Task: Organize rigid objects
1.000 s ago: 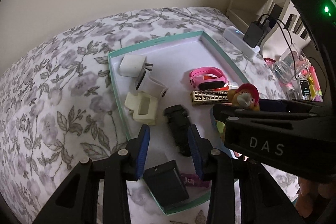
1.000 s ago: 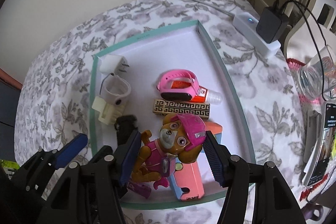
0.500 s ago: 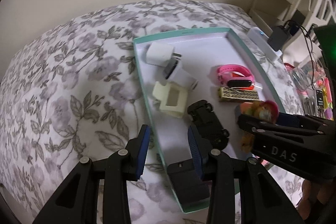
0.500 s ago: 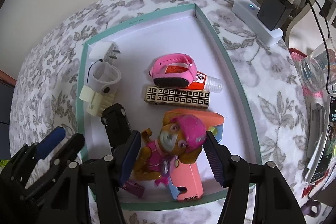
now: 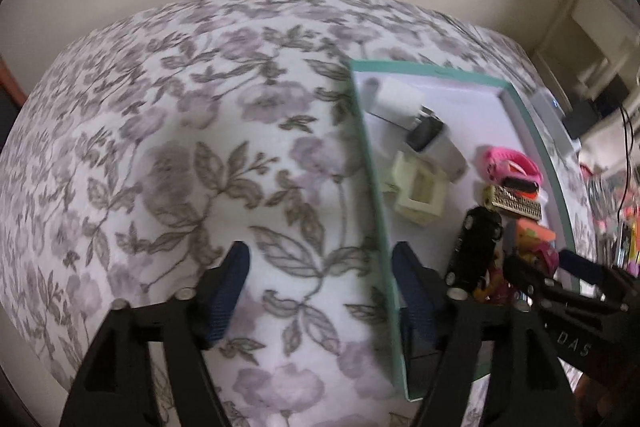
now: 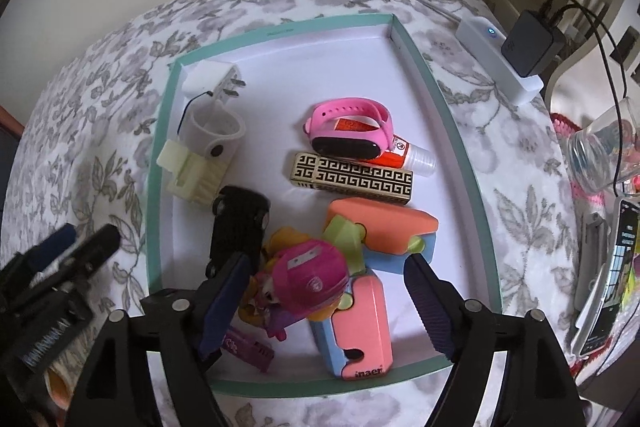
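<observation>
Evidently light, stiff and slick, the pup toy (image 6: pixel 308 283) lay low in the frame inside the tray (image 6: pixel 460 147), between the right gripper (image 6: pixel 326 301)'s parted, empty jaws, best pinched across its helmet; the left gripper (image 5: pixel 320 291) hung open.

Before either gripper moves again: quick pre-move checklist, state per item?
1. Right gripper released: ok, fingers spread, nothing clamped.
2. Pup figure inside the teal tray: ok, lying on its side between the open fingers, against the pastel block toy.
3. Left gripper empty: ok, open, with the tray's near wall between its fingers.
4. Left gripper clear of tray: not ok, its right finger sits inside the wall.
5. Black toy car undisturbed: ok, in the tray beside the figure; whether they touch, cannot tell.
6. Anything loose outside the tray on the floral sheet: cannot tell, view is blurred.
</observation>
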`<state>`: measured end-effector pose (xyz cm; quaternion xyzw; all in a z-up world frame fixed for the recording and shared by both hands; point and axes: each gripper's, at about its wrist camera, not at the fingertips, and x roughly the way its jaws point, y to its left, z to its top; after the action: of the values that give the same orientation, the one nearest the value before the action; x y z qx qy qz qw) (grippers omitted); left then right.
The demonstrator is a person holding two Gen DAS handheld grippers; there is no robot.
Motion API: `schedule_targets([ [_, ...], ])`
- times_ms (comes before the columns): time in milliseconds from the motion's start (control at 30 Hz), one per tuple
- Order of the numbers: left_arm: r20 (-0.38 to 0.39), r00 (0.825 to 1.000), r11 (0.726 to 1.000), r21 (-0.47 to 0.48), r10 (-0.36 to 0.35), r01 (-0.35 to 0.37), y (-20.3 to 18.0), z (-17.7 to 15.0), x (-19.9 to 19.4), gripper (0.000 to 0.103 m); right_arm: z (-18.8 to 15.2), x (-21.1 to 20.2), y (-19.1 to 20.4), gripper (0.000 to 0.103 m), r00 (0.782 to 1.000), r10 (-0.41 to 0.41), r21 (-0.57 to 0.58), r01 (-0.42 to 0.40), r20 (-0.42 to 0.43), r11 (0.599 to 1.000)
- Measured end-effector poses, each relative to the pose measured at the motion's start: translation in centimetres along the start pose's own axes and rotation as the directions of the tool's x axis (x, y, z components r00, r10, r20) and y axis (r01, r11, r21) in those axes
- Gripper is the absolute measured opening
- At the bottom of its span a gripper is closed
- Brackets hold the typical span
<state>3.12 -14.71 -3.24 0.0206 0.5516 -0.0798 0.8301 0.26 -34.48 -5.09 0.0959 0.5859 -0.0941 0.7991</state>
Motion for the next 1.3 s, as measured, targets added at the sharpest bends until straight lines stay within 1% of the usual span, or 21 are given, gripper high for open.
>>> schedule_targets([
  [33,0.006,1.000,1.000,-0.012,0.001,-0.001,0.4,-0.1,-0.2,0.079,-0.1,0.0,0.1,0.091,1.000,-0.004,-0.003,0.004,0.003,1.000],
  [67,0.011,1.000,1.000,-0.021,0.006,-0.006,0.8,-0.2,-0.3,0.084,-0.3,-0.1,0.3,0.095,1.000,-0.006,-0.008,0.006,0.006,1.000],
  [100,0.015,1.000,1.000,-0.026,0.012,-0.011,1.0,-0.2,-0.4,0.087,-0.4,-0.1,0.4,0.101,1.000,-0.003,-0.012,0.004,0.011,1.000],
  [200,0.029,0.999,0.999,-0.034,0.030,-0.029,1.7,-0.6,-0.6,0.092,-0.7,-0.3,0.7,0.102,1.000,0.011,-0.013,-0.010,0.017,1.000],
  [267,0.037,0.998,0.999,-0.036,0.042,-0.041,1.9,-0.8,-0.8,0.097,-1.0,-0.5,1.0,0.102,1.000,0.012,-0.013,-0.012,0.024,1.000],
  [400,0.053,0.997,0.998,-0.023,0.062,-0.061,2.1,-1.1,-1.5,0.098,-1.4,-1.2,1.2,0.103,0.999,0.000,-0.016,0.001,0.045,1.000],
  [567,0.073,0.996,0.998,0.007,0.060,-0.061,1.7,-1.6,-2.8,0.098,-1.8,-2.6,1.1,0.103,0.997,0.018,0.007,-0.018,0.077,1.000],
  [667,0.094,0.995,0.999,0.002,0.044,-0.045,1.8,-1.8,-3.8,0.098,-2.1,-3.6,1.3,0.103,0.995,0.016,0.005,-0.016,0.101,1.000],
  [833,0.157,0.985,0.997,0.006,0.073,-0.075,1.7,-2.4,-5.7,0.098,-2.7,-5.6,1.8,0.103,0.988,0.027,-0.010,-0.026,0.154,1.000],
  [933,0.179,0.983,0.999,0.004,0.050,-0.051,1.9,-2.7,-6.6,0.098,-3.3,-6.7,2.2,0.103,0.983,0.027,-0.027,-0.022,0.181,0.999],
  [1067,0.191,0.981,0.999,0.001,0.039,-0.040,2.1,-3.1,-7.5,0.098,-4.1,-7.9,2.4,0.103,0.976,0.027,-0.037,-0.019,0.215,0.999],
  [1167,0.215,0.974,0.997,0.008,0.069,-0.072,1.8,-3.5,-8.3,0.098,-4.6,-8.7,2.5,0.103,0.971,0.025,-0.039,-0.016,0.239,0.999],
  [1300,0.231,0.971,0.997,0.019,0.067,-0.073,1.7,-4.2,-9.1,0.098,-5.3,-9.5,2.4,0.103,0.965,0.025,-0.038,-0.016,0.260,0.999],
])
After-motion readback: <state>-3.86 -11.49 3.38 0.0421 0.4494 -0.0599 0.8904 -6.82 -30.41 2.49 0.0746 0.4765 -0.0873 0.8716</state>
